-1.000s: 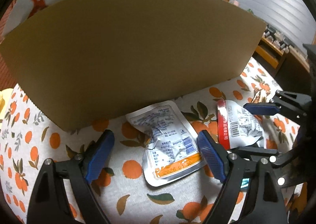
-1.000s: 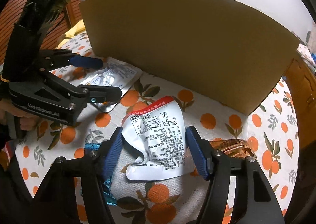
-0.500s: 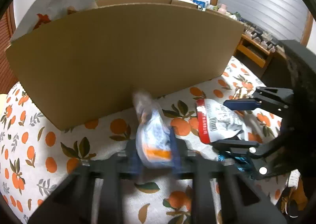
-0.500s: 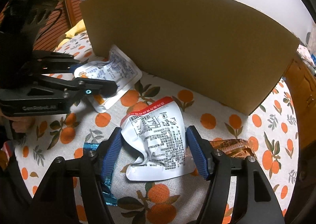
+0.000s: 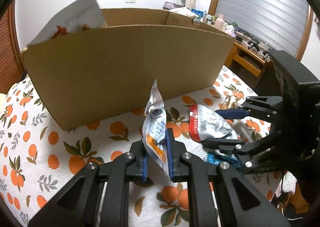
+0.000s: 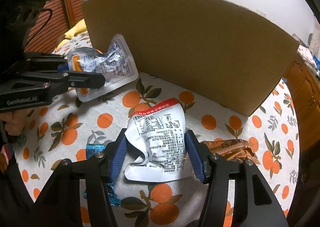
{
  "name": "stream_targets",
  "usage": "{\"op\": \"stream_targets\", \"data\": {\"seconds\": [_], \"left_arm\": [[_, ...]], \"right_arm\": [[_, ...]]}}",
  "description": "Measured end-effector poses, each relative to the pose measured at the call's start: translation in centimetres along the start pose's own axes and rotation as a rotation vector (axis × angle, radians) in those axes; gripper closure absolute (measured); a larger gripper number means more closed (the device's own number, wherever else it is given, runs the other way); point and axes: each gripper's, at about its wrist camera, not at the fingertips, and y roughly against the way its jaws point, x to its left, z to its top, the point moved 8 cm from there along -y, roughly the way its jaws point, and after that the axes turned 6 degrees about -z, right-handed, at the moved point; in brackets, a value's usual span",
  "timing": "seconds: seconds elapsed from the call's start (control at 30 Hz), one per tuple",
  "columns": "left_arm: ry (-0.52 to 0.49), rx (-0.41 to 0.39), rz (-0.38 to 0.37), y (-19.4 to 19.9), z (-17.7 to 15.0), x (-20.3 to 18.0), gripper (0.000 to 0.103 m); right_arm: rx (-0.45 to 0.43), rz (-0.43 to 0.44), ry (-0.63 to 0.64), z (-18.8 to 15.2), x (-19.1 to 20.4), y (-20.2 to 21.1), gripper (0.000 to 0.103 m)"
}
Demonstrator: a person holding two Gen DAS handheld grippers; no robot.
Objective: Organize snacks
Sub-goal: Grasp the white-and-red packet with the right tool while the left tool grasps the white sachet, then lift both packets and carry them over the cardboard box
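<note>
Meanwhile the left hand-held gripper (image 5: 157, 157) had clenched and lifted the orange-edged pouch (image 5: 155, 133) toward the cardboard box (image 5: 124, 63); the right hand-held gripper (image 6: 158, 155), centre-bottom, was closing around the red-topped pouch (image 6: 160, 141), not yet squeezing.

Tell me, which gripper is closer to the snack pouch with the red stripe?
Right. The right gripper has the red-striped pouch between its closing jaws. The left gripper is off to the side, clamped on the orange-edged pouch.

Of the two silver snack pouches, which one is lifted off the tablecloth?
The pouch with the orange strip, pinched on edge by the left gripper. The pouch with the red strip lies flat on the tablecloth between the closing jaws of the right gripper.
</note>
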Motion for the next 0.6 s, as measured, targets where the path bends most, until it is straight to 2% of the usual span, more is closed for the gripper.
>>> {"op": "stream_targets", "data": {"seconds": [0.6], "left_arm": [[-0.04,-0.056,-0.023,2.8,1.2,-1.5,0.091]], "right_arm": [[-0.048,-0.019,-0.029,0.0,-0.9,2.6,0.045]]}}
